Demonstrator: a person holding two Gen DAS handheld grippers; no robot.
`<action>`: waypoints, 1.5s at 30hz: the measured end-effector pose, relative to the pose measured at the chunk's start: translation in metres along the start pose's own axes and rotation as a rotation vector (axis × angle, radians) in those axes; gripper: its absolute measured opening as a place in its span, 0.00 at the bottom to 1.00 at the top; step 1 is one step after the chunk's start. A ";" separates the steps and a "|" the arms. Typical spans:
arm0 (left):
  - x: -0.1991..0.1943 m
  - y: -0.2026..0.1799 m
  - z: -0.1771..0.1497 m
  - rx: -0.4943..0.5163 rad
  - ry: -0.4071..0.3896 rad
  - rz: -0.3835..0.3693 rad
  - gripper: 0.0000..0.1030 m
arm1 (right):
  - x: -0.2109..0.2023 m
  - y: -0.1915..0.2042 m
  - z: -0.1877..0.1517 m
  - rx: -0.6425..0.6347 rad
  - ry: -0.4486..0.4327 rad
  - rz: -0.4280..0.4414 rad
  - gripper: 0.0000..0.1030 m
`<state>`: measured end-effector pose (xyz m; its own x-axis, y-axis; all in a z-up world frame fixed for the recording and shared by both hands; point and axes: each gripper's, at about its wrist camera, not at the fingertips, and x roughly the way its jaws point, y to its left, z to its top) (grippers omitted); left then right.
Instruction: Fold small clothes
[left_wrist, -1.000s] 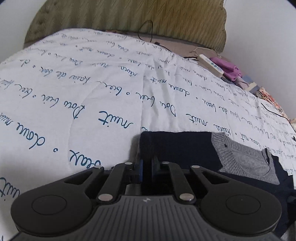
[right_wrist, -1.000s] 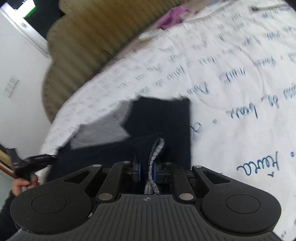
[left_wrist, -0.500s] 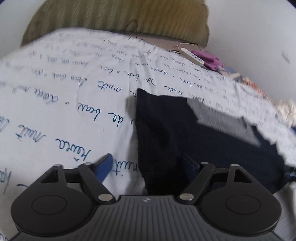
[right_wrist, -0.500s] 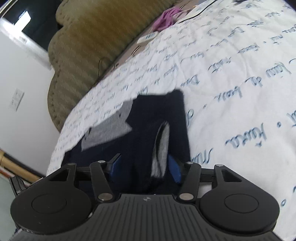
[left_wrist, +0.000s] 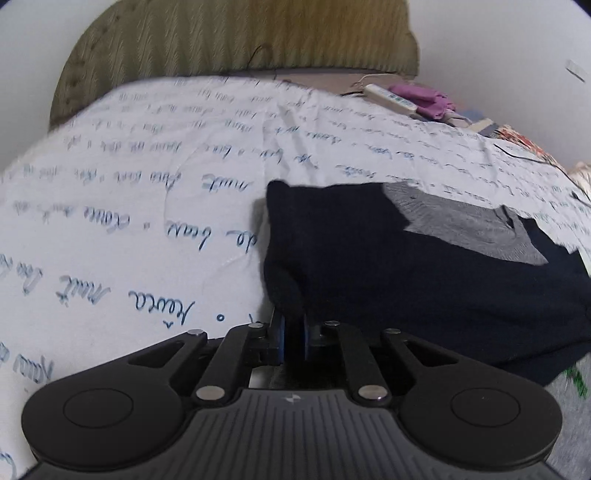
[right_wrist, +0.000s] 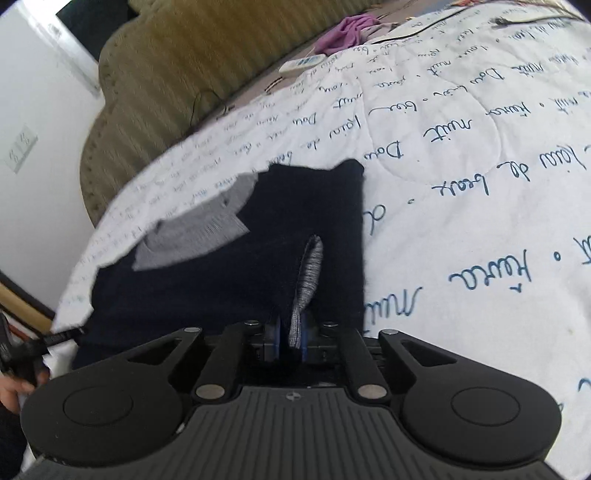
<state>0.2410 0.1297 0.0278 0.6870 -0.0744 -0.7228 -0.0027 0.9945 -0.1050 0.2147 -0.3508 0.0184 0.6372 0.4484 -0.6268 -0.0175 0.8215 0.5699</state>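
Note:
A dark navy sweater (left_wrist: 406, 280) with a grey neck panel (left_wrist: 461, 225) lies flat on the white quilt (left_wrist: 129, 184) printed with blue script. My left gripper (left_wrist: 293, 334) sits at the sweater's near left corner. Its jaws are closing, and the blue pads pinch a bunched fold of navy fabric. In the right wrist view the sweater (right_wrist: 236, 280) runs left with its grey panel (right_wrist: 195, 236) at the far end. My right gripper (right_wrist: 291, 336) is closing too, its pads pressing a grey-striped edge (right_wrist: 310, 266) that stands up from the navy cloth.
An olive padded headboard (left_wrist: 236, 37) runs behind the bed. A white remote (left_wrist: 391, 98) and a purple cloth (left_wrist: 421, 99) lie at the far right edge, with a thin black cable (left_wrist: 517, 155) nearby. A hand (right_wrist: 11, 391) shows at the lower left of the right wrist view.
Both grippers opened wide half a second ago and have closed again on the sweater. The left one has shifted along the sweater's left edge to its near corner.

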 end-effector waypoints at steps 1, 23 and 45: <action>-0.005 0.001 0.001 0.006 -0.012 -0.002 0.15 | -0.004 0.000 0.002 0.002 -0.010 0.003 0.30; 0.058 0.001 0.048 -0.019 -0.047 0.035 0.09 | 0.035 -0.053 0.057 0.105 -0.087 -0.020 0.08; 0.135 -0.091 0.109 0.417 0.076 -0.131 0.75 | 0.145 0.070 0.121 -0.586 0.202 -0.024 0.43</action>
<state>0.4131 0.0373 0.0138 0.6066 -0.1913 -0.7716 0.3851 0.9198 0.0748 0.3994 -0.2709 0.0313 0.4857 0.4380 -0.7565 -0.4615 0.8635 0.2036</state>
